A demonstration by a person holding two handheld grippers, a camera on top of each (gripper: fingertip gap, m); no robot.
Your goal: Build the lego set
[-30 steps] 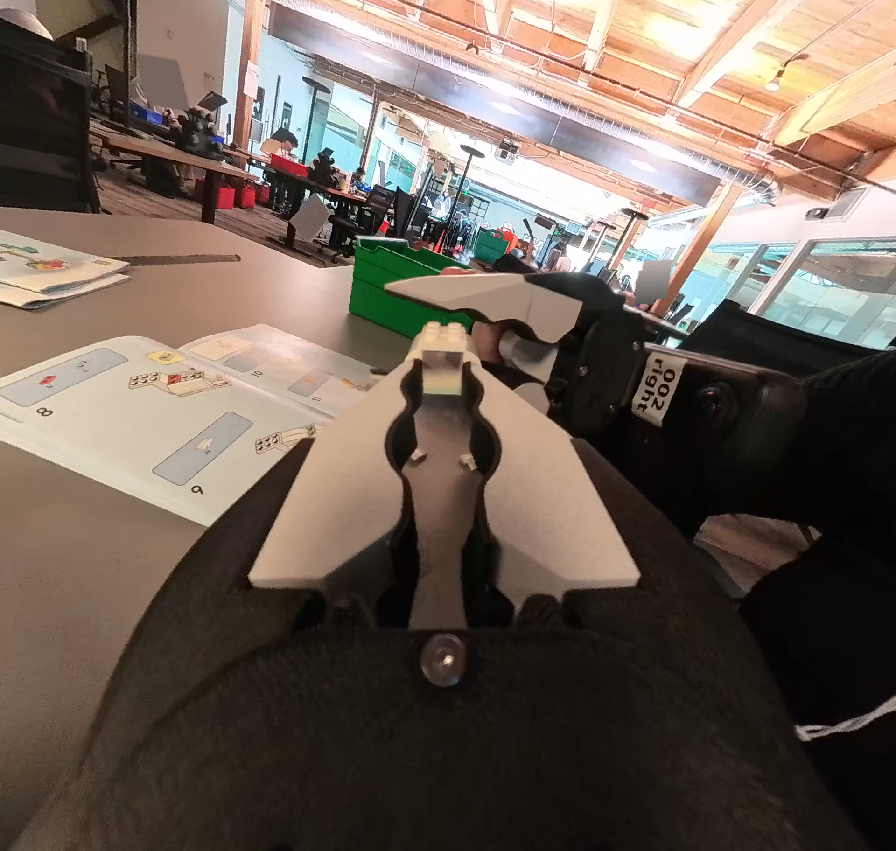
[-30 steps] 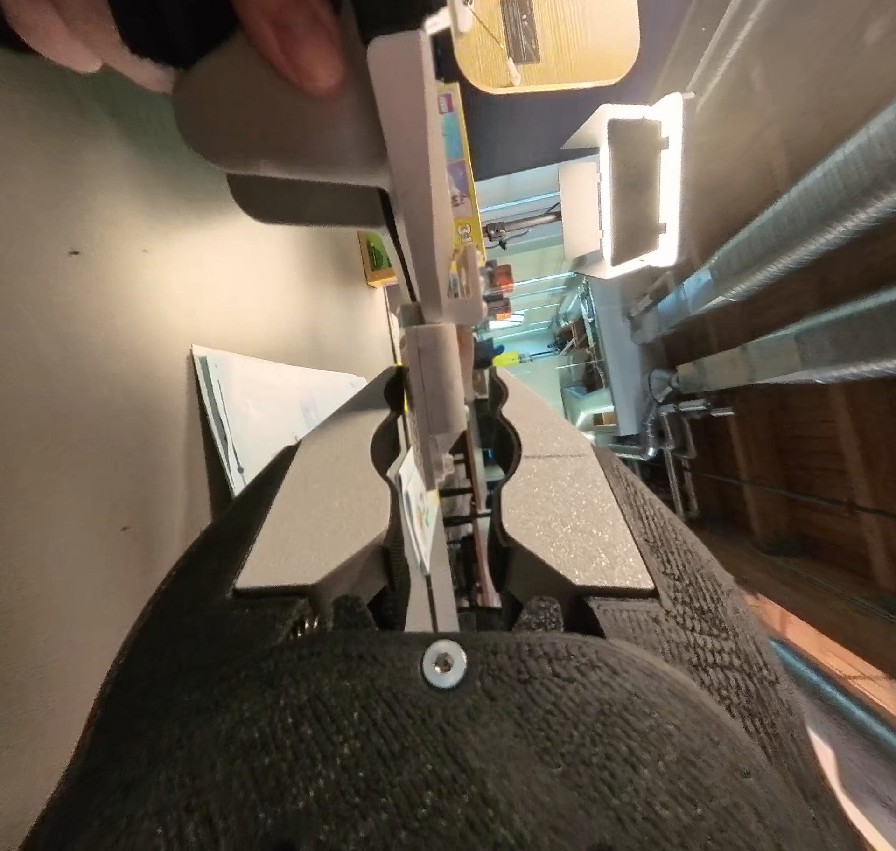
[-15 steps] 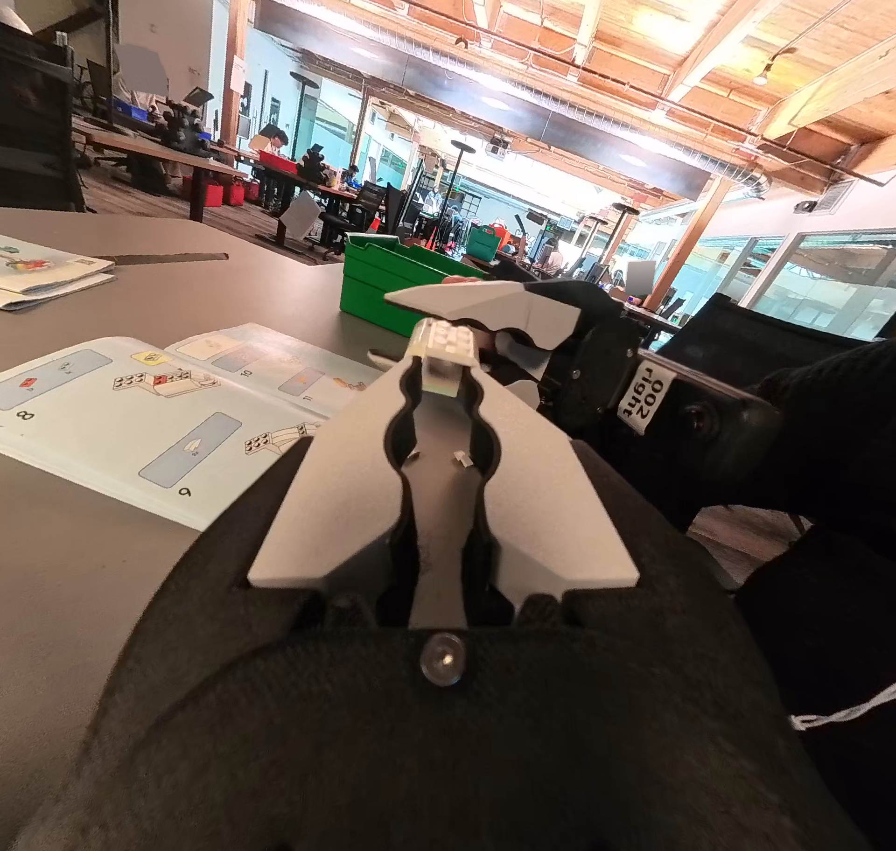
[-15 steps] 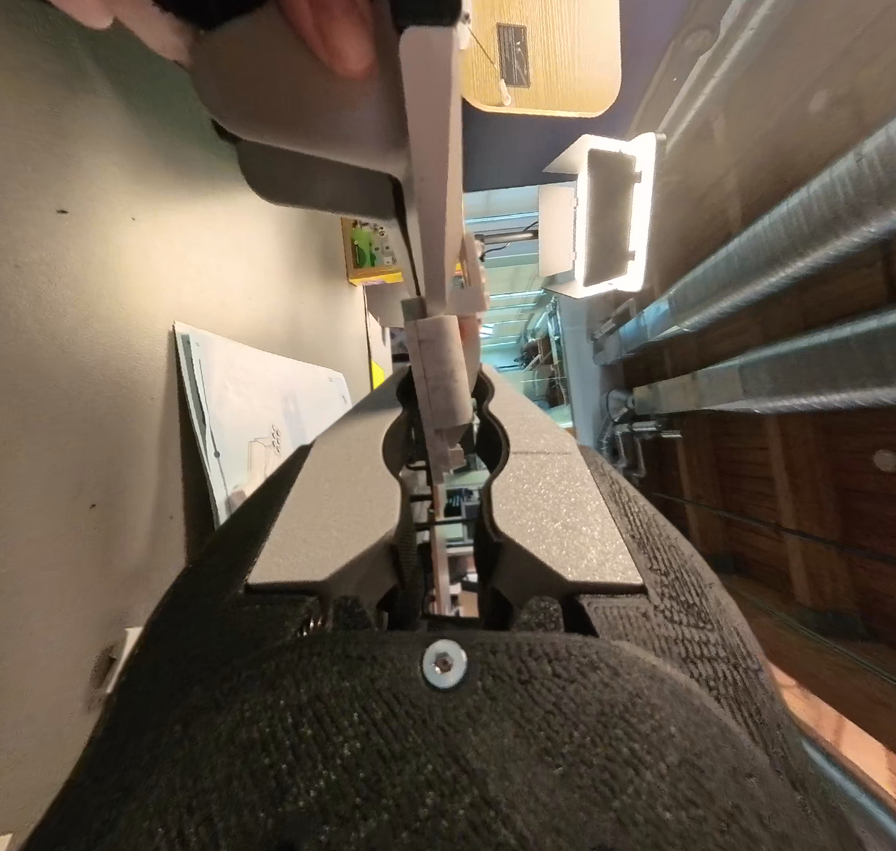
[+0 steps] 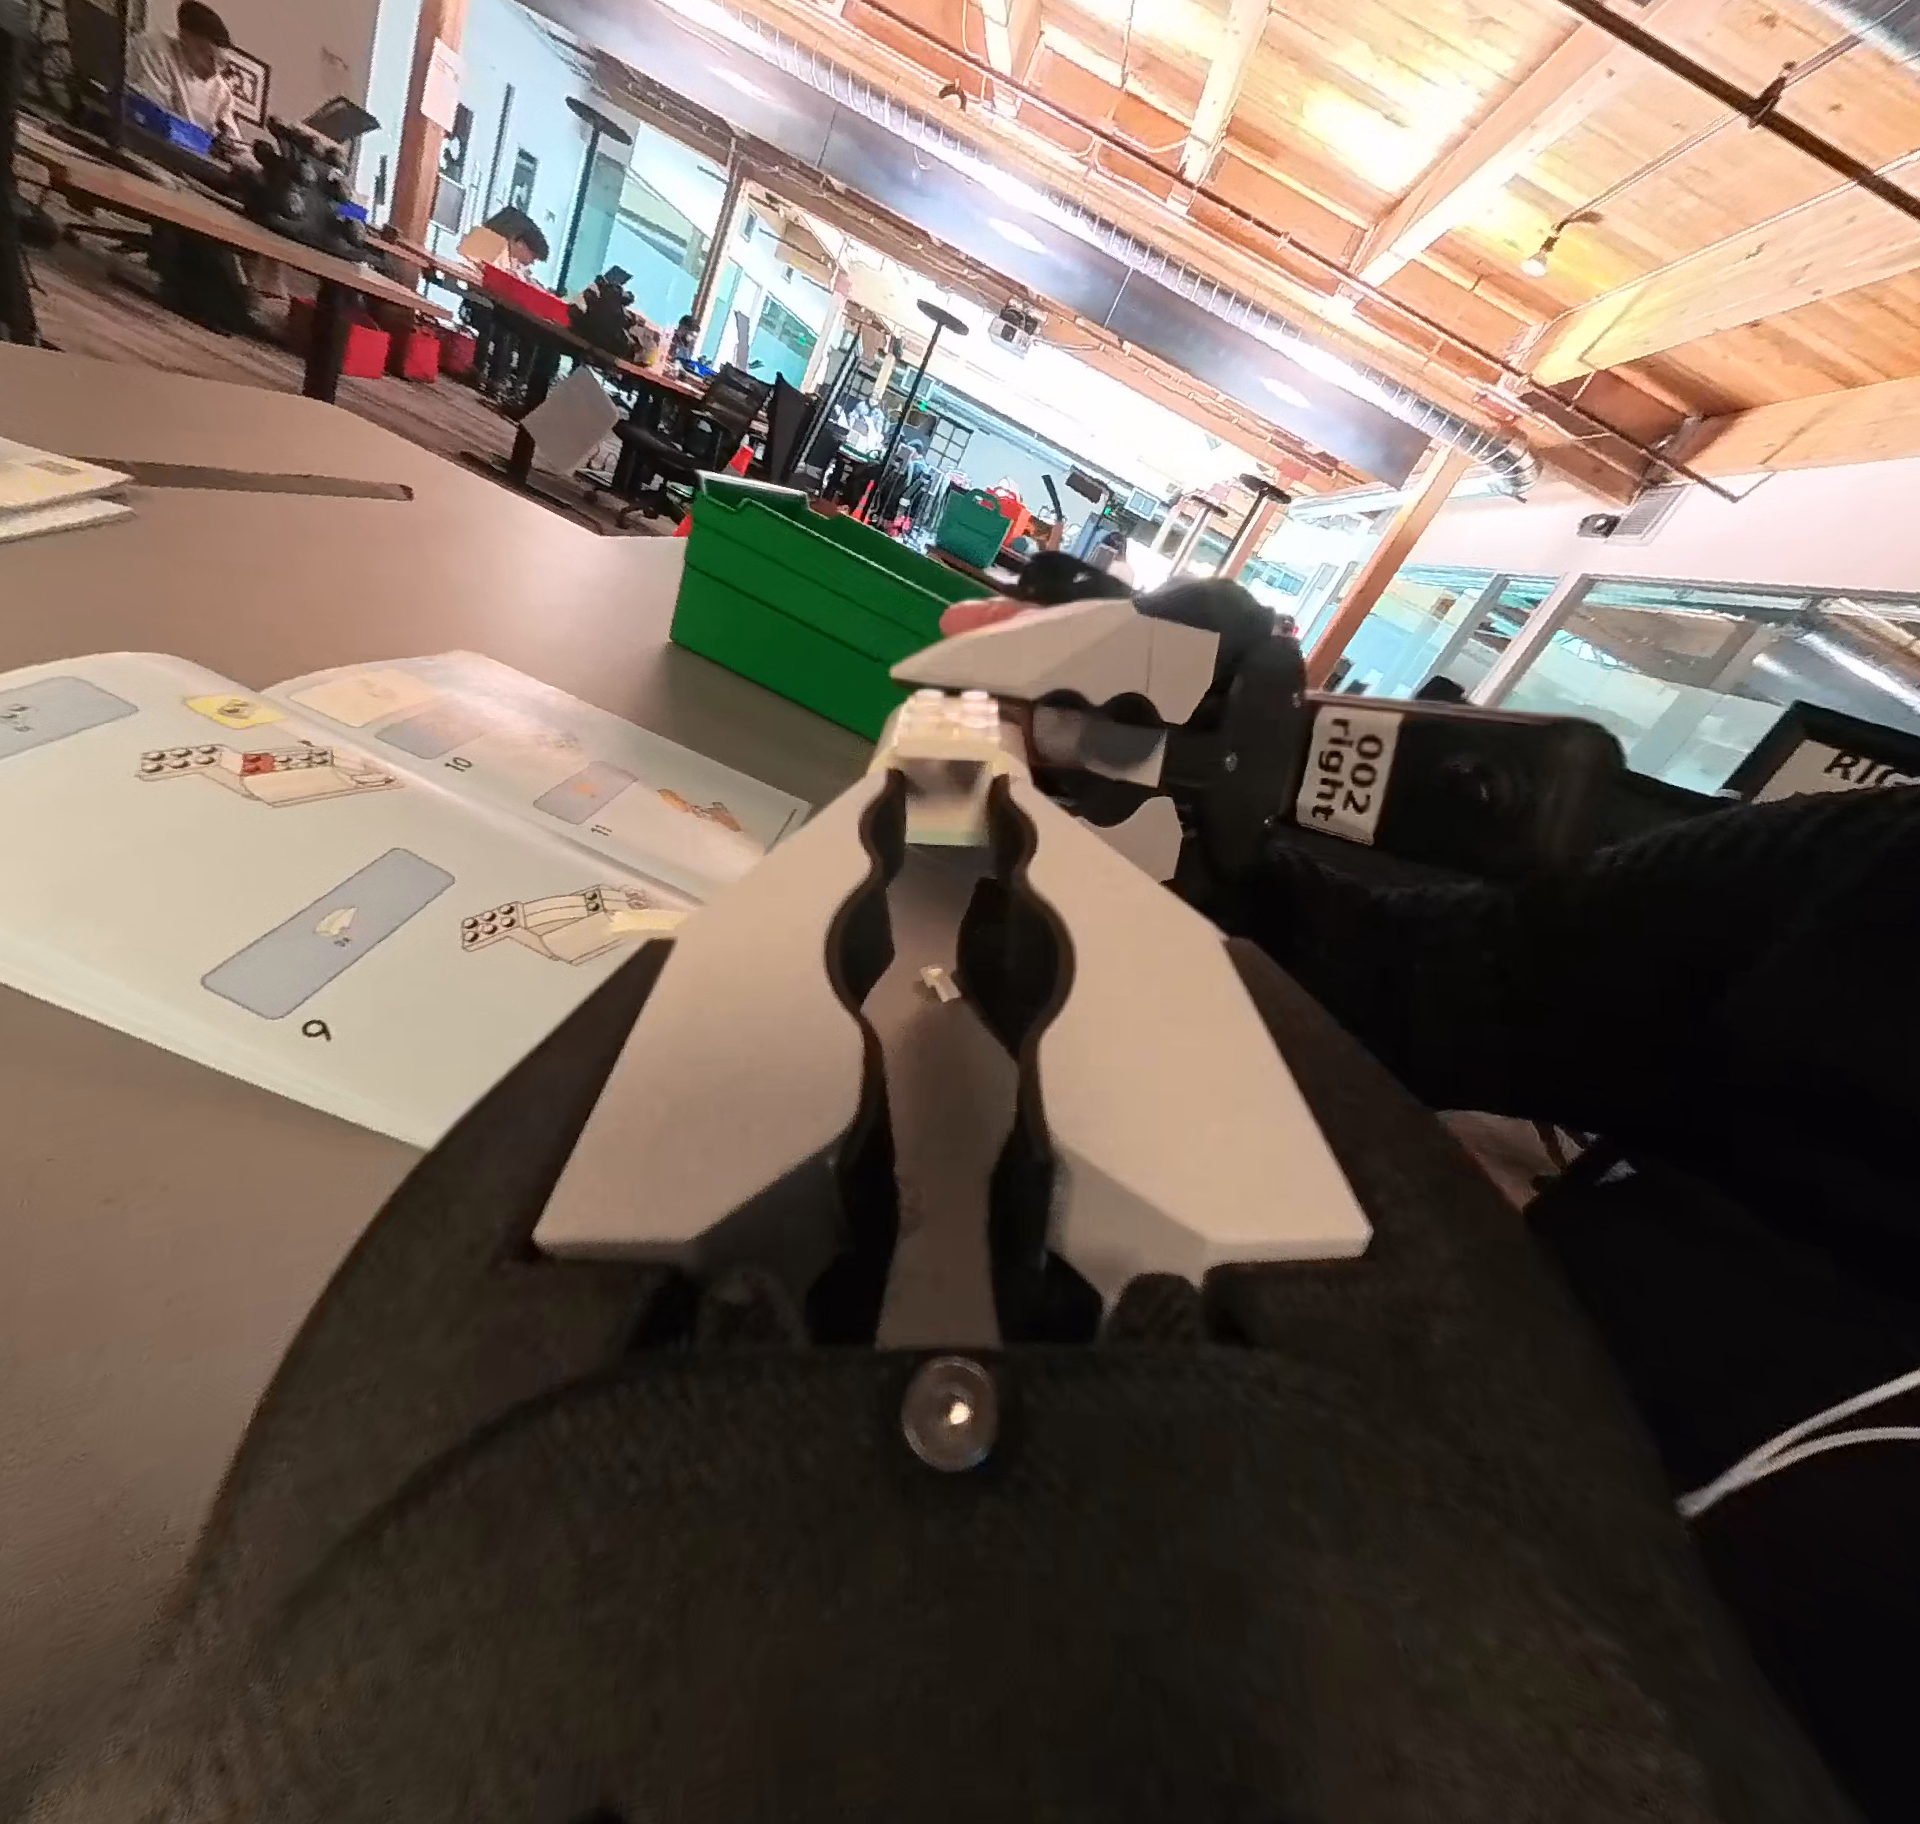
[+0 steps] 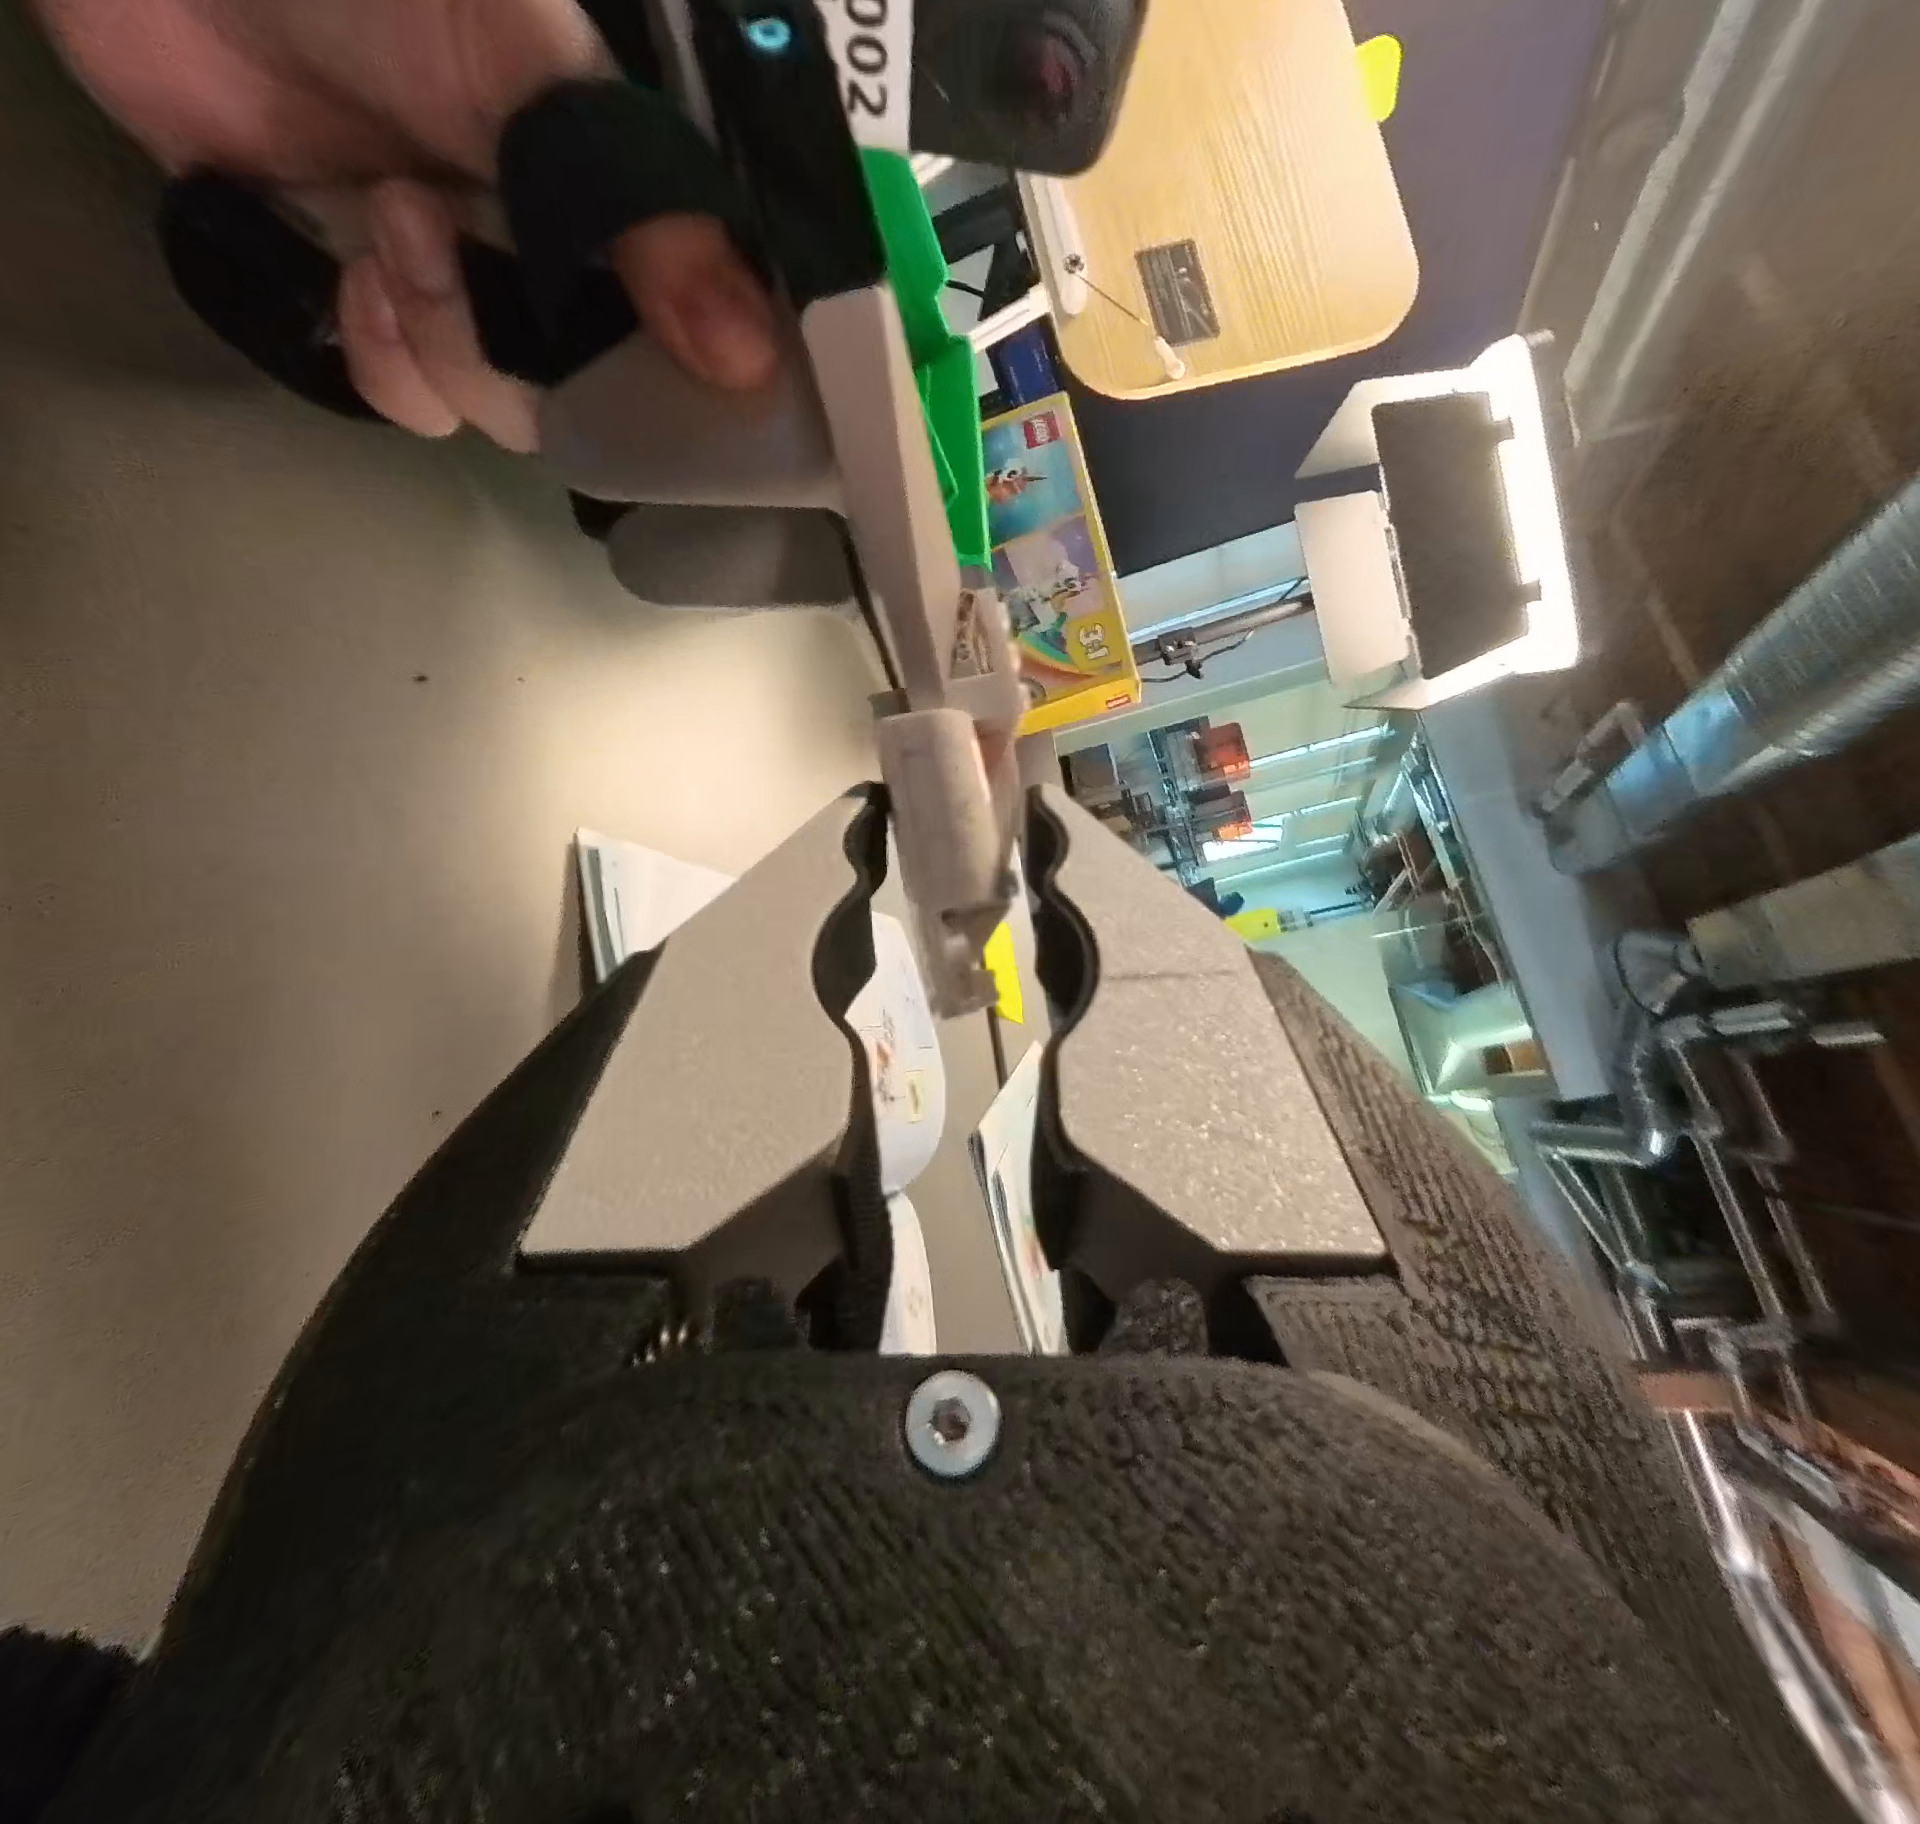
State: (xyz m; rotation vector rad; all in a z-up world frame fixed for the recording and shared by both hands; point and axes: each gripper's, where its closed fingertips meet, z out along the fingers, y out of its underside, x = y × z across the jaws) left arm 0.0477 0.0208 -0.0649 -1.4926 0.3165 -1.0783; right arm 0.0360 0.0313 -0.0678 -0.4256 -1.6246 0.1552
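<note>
My left gripper point(image 5: 943, 787) is shut on a white lego brick point(image 5: 940, 813) with a studded white plate point(image 5: 954, 712) on top, held above the table. My right gripper point(image 6: 956, 808) comes in from the right in the left wrist view, its upper finger point(image 5: 1039, 642) lying over the studs. In the right wrist view its jaws are closed on the long white lego piece point(image 6: 951, 870). The left gripper point(image 6: 945, 704), held by a hand point(image 6: 312, 112), grips the far end of that piece. How the white parts join is hidden.
An open instruction booklet point(image 5: 312, 839) lies on the grey table point(image 5: 156, 1203) to the left. A green bin point(image 5: 790, 590) stands behind the grippers. A yellow lego box point(image 6: 1049, 569) stands farther off. A dark strip point(image 5: 260, 491) lies at the far left. My two grippers' fingertips are within a few centimetres of each other.
My right gripper's jaws have narrowed onto the white piece. The two grippers have shifted against each other, so the hand and camera of the left one now show in the right wrist view.
</note>
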